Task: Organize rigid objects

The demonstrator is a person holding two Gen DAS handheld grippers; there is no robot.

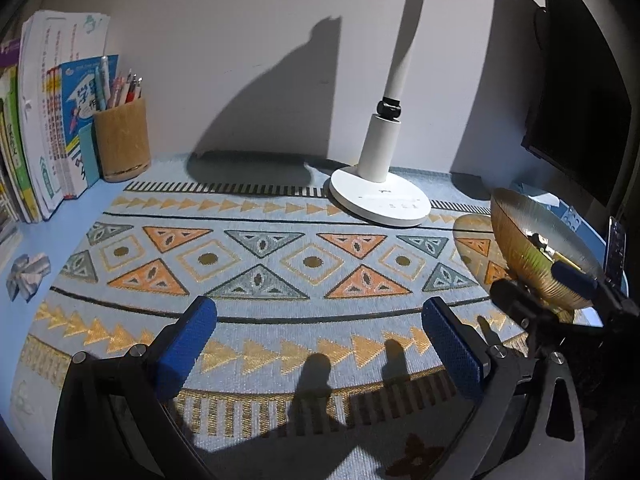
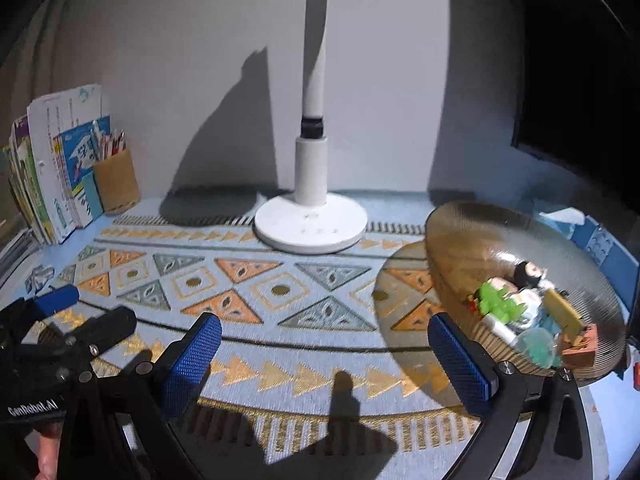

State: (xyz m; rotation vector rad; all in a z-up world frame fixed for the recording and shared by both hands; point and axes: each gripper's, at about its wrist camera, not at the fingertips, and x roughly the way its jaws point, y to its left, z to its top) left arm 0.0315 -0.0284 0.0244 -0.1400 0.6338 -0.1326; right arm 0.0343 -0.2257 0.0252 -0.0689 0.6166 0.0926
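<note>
- The left gripper [image 1: 320,344] is held with its jaws spread wide and nothing between them, low over the patterned mat [image 1: 260,264] at the bottom centre of the left wrist view.
- The right gripper [image 2: 324,354] is likewise seen wide apart and empty, at the bottom centre of the right wrist view.
- The small rigid toys [image 2: 520,312] are gathered in the amber glass bowl [image 2: 480,240] at the right of the frame; a green figure, a dark-haired figure and a brown block can be made out, so the sorting is judged largely done.
- The bowl is set near the right edge of the mat, probably so that the middle is left free.
- A crumpled paper [image 1: 28,272] is seen off the mat at the left edge of the left wrist view; it may yet need tidying.
- The lamp base [image 1: 380,200] is stood at the far side, beside the bowl; little room is left between them.
- The pen holder [image 1: 122,140] and books [image 1: 40,120] are lined against the wall at upper left.
- Open room for moving is offered by the centre of the mat.
</note>
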